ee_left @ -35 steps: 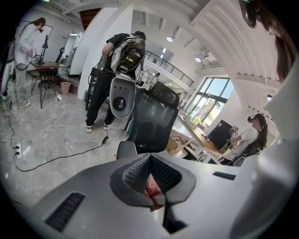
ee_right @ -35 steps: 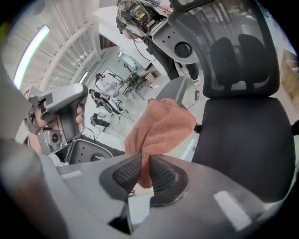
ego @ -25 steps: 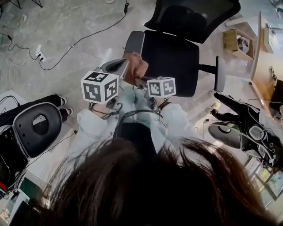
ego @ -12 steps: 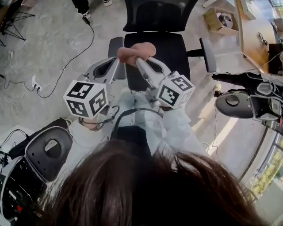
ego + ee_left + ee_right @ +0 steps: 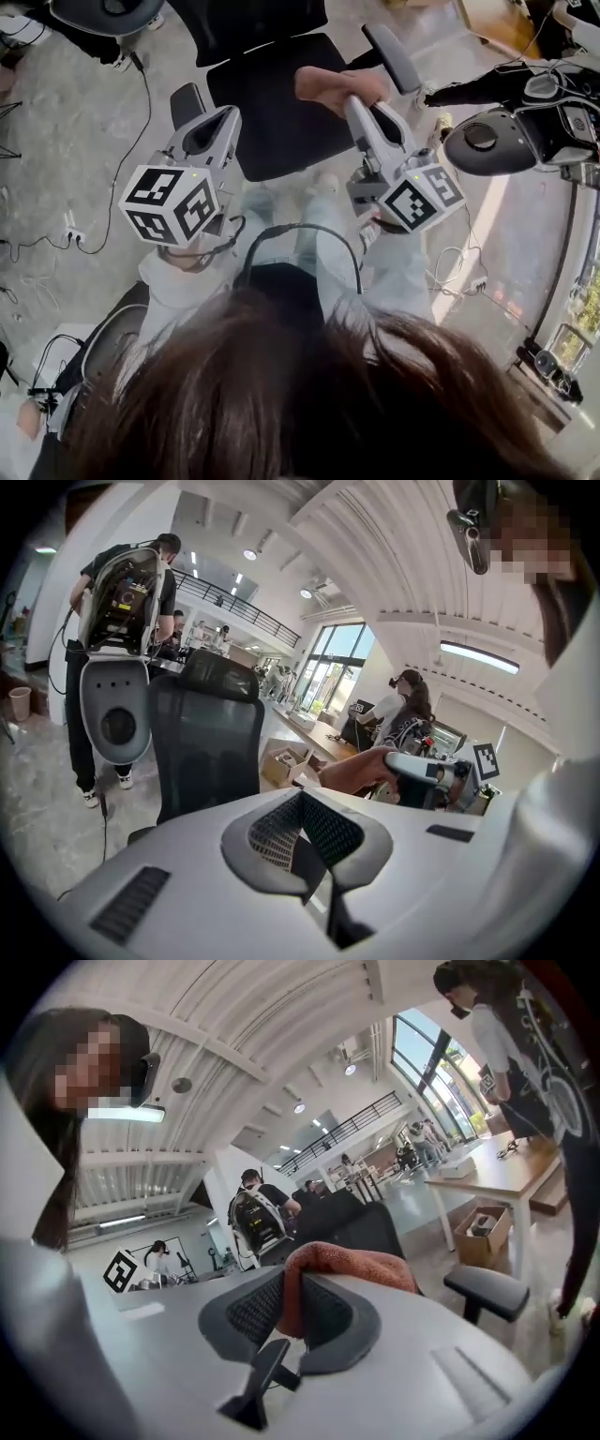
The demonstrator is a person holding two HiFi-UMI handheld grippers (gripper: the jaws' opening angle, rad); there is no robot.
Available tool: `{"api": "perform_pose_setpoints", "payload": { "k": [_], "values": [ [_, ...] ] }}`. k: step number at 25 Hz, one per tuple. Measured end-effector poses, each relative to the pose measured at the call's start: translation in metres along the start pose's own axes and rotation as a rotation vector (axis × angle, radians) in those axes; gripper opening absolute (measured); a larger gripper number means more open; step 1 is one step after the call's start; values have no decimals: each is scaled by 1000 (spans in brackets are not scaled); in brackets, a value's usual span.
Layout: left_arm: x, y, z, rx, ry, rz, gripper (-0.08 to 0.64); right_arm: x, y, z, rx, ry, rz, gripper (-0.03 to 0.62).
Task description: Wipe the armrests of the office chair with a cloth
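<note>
The salmon-pink terry cloth [image 5: 354, 1267] is pinched between the dark ribbed pads of the right gripper [image 5: 292, 1290], which are closed on it, and its loose part is draped over the right-hand jaw. Behind the cloth the black mesh-backed office chair [image 5: 370, 1227] is seen, with one grey padded armrest [image 5: 487, 1290] jutting out at the right, apart from the cloth. Further back an open brown cardboard box [image 5: 483, 1225] is set on the floor beneath a wooden-topped white table [image 5: 492, 1174].
</note>
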State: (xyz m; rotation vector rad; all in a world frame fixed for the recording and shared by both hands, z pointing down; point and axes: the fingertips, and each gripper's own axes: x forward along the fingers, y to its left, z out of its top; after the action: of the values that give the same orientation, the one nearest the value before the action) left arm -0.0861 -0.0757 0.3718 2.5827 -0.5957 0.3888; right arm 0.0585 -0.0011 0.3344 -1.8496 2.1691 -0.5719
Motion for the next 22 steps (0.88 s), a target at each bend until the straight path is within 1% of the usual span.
{"api": "perform_pose_setpoints", "payload": {
  "k": [2, 4, 7, 10, 13, 16, 18, 20, 22],
  "values": [
    [21, -15, 6, 21, 3, -4, 2, -13, -31, 19, -5, -24, -25, 38],
    [43, -25, 13, 32, 2, 6, 2, -14, -56, 33, -12, -34, -23, 38],
    [73, -41, 18, 37, -5, 35, 2, -15, -87, 46, -12, -33, 12, 38],
    [110, -77, 23, 31, -36, 75, 2, -31, -122, 61, -18, -13, 72, 38],
    [170, -113, 31, 8, -52, 116, 2, -41, -179, 84, -15, 35, 134, 38],
    [234, -131, 47, -44, -63, 154, 2, -29, -237, 107, 0, 116, 187, 38],
    [264, -146, 50, -84, -74, 187, 2, -27, -263, 115, 15, 182, 229, 38],
    [286, -167, 45, -131, -86, 223, 2, -35, -284, 118, 25, 237, 269, 38],
    [311, -190, 42, -157, -79, 243, 2, -42, -311, 125, 35, 280, 291, 38]
  ]
}}
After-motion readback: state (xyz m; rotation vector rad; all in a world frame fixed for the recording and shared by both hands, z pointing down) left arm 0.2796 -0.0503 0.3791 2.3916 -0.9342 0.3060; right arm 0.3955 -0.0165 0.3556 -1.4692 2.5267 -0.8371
